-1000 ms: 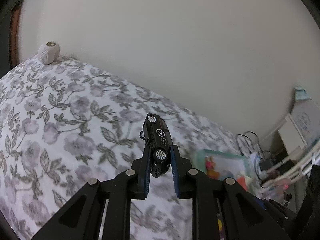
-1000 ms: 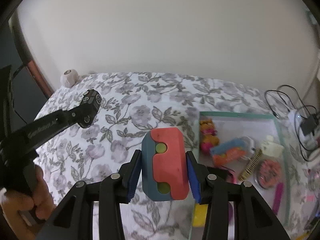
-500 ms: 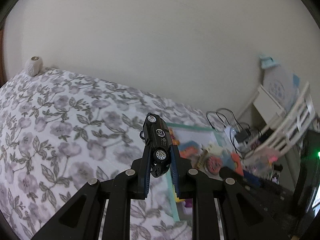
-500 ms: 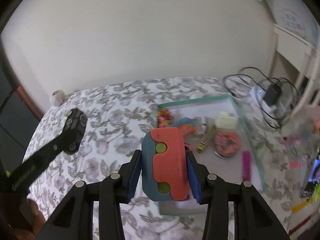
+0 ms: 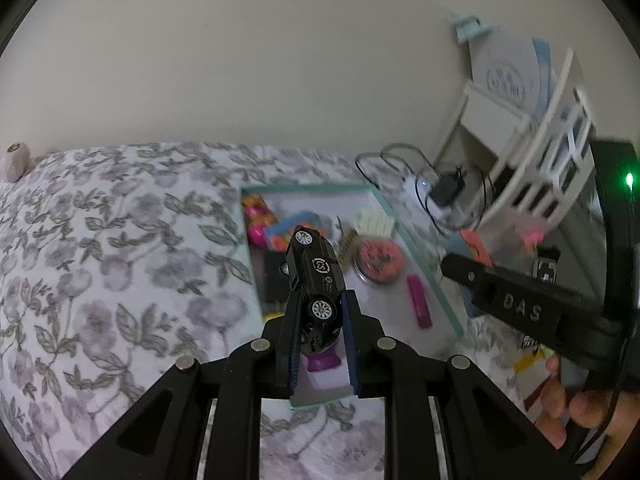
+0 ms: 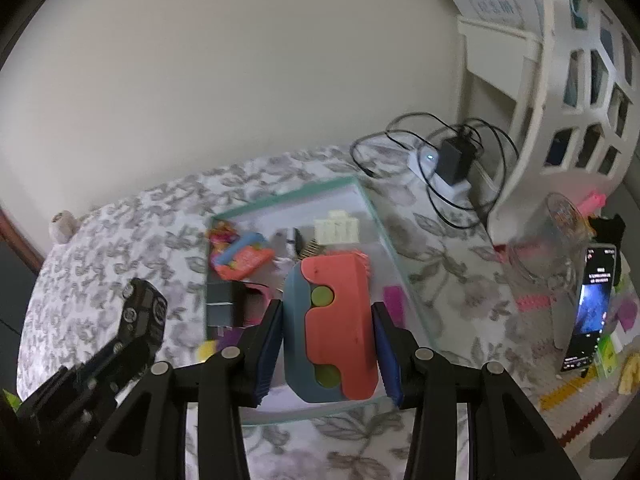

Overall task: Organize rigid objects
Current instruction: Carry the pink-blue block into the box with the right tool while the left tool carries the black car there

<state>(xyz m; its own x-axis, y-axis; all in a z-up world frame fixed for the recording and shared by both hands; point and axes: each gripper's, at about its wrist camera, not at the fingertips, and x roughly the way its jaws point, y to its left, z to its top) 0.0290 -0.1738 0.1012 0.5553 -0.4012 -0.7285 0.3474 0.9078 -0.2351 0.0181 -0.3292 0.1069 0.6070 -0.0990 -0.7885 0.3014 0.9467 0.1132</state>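
Observation:
My left gripper (image 5: 320, 312) is shut on a black toy car (image 5: 316, 280), held nose up above the near part of a teal-rimmed tray (image 5: 424, 268). The right wrist view shows that car (image 6: 142, 316) at the lower left, beside the tray. My right gripper (image 6: 329, 340) is shut on a chunky red and blue toy car (image 6: 332, 328) with green wheels, hanging over the tray (image 6: 384, 240). Several small toys lie in the tray: an orange round one (image 5: 380, 258), a pink bar (image 5: 418, 306), a cream block (image 6: 336, 230).
The tray lies on a floral bedspread (image 5: 100, 260). A charger and coiled cables (image 6: 452, 160) lie past it, next to a white curved rack (image 6: 560, 92). A clear cup (image 6: 540, 252), a lit phone (image 6: 596, 304) and small bits crowd the right. A twine ball (image 5: 16, 160) sits far left.
Both grippers have swung right across the bedspread with their cars still held; the tray, earlier off to the right, now lies under and ahead of them. Both views have rolled.

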